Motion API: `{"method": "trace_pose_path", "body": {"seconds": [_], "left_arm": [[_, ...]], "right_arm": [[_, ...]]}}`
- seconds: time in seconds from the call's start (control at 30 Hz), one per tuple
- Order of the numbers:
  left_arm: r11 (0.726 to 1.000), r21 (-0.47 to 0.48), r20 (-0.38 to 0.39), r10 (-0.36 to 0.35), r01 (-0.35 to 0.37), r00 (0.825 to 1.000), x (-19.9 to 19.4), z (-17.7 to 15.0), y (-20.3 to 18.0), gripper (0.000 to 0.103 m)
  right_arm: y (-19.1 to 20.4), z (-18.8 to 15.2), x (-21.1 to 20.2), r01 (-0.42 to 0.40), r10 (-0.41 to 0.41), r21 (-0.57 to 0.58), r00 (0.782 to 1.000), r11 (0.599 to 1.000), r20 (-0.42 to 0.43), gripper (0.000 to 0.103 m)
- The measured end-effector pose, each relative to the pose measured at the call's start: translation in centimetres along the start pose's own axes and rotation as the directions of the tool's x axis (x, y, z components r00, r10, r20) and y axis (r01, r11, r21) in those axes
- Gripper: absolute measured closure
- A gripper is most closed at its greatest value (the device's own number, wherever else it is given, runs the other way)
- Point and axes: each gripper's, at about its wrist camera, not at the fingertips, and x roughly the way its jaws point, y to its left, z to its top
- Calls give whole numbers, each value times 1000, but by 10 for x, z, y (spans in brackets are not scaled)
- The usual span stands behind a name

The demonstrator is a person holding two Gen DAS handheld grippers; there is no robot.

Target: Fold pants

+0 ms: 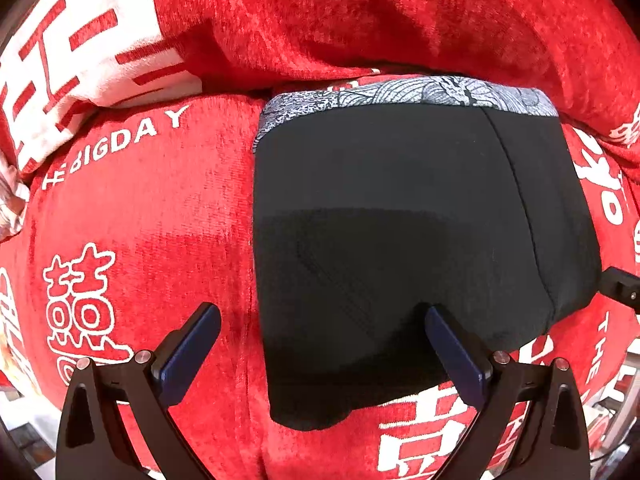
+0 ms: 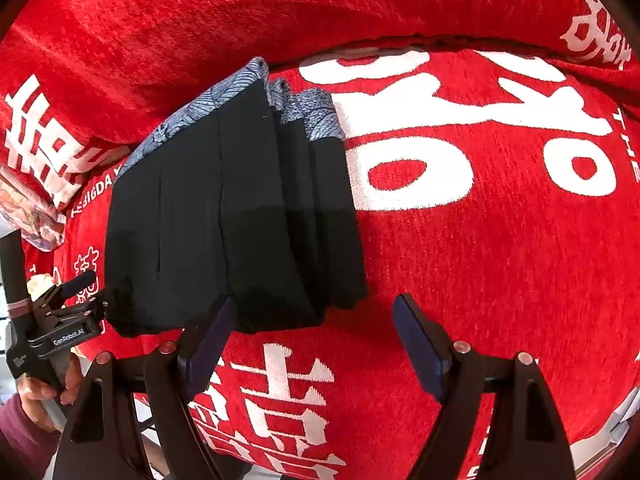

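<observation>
Black pants (image 1: 400, 240) with a grey patterned waistband (image 1: 400, 96) lie folded in layers on a red cushion; they also show in the right wrist view (image 2: 224, 216). My left gripper (image 1: 322, 332) is open, its fingers straddling the pants' near left edge just above the cloth. It also shows at the left of the right wrist view (image 2: 86, 288). My right gripper (image 2: 316, 320) is open and empty at the pants' near right corner, its left finger (image 2: 212, 344) next to the folded edge.
The red cushion (image 2: 500, 260) with white lettering spreads under everything. A red back cushion (image 1: 360, 12) rises behind the waistband. A red and white pillow (image 1: 72, 64) sits at the far left. The cushion's front edge is close below the grippers.
</observation>
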Motion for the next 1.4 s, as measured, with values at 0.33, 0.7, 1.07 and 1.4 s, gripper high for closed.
{"method": "trace_pose_path", "body": {"seconds": [0.33, 0.7, 1.07, 1.4], "left_arm": [[996, -15, -44, -91, 90, 995, 11, 14, 10, 1], [985, -64, -71, -164, 160, 984, 25, 25, 18, 1], [967, -82, -97, -247, 239, 964, 40, 26, 23, 1], [934, -50, -87, -358, 355, 930, 56, 50, 38, 1]], "right_arm": [[-11, 11, 7, -11, 12, 19, 1000, 1000, -27, 20], [-25, 17, 13, -87, 90, 64, 995, 994, -45, 20], [-32, 26, 21, -201, 205, 63, 976, 978, -75, 19], [-47, 43, 31, -336, 337, 31, 937, 941, -89, 19]]}}
